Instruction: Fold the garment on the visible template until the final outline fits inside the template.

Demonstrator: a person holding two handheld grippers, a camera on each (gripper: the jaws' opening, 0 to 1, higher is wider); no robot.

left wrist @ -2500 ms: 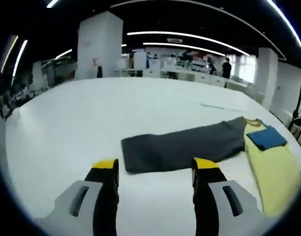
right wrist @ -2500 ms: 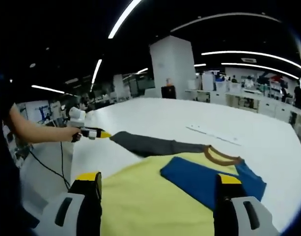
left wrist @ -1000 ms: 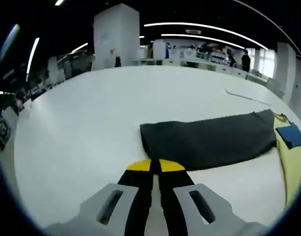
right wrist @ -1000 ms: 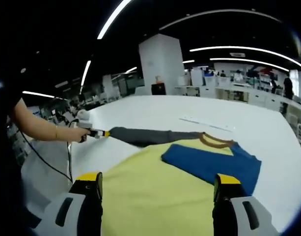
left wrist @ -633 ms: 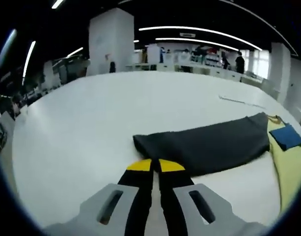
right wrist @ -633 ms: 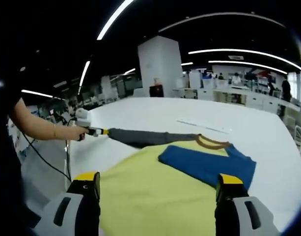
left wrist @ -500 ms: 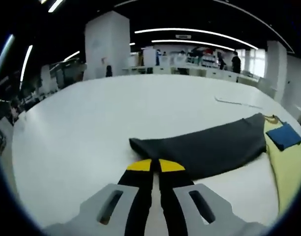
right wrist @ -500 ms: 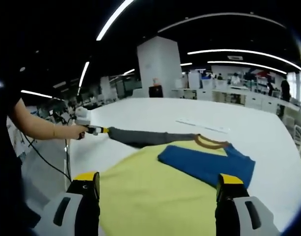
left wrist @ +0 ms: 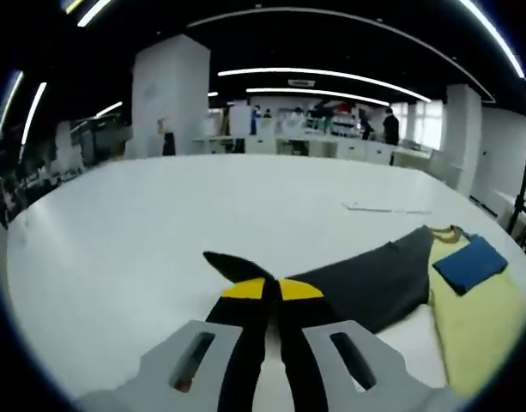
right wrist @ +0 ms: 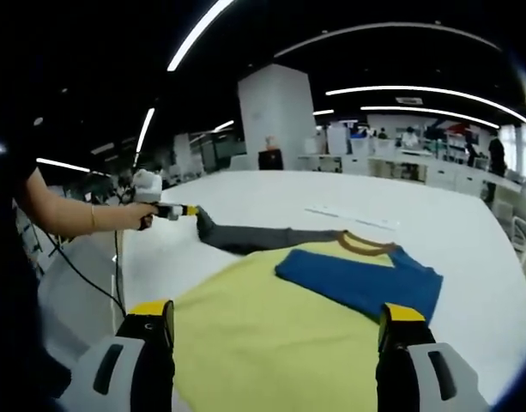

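Note:
The garment lies flat on the white table [right wrist: 468,232]: a yellow body [right wrist: 271,335], a brown collar [right wrist: 365,245], a blue sleeve [right wrist: 357,279] folded across the body, and a dark grey sleeve [right wrist: 263,236] stretched out to the side. My left gripper [left wrist: 271,288] is shut on the grey sleeve [left wrist: 365,283] at its cuff, which rises off the table in a peak. In the right gripper view a hand [right wrist: 117,215] holds that left gripper [right wrist: 181,211]. My right gripper [right wrist: 275,322] hangs open above the yellow body's near edge, holding nothing.
A thin white strip [right wrist: 348,215] lies on the table beyond the garment. Bare table [left wrist: 117,232] spreads to the left of the grey sleeve. A white pillar [left wrist: 168,94], desks and people stand far behind. A cable [right wrist: 82,283] hangs below the hand.
My left gripper went from open to shut on the grey sleeve's cuff, and has now lifted it and drawn it in toward the yellow body. The right gripper has stayed open above the body.

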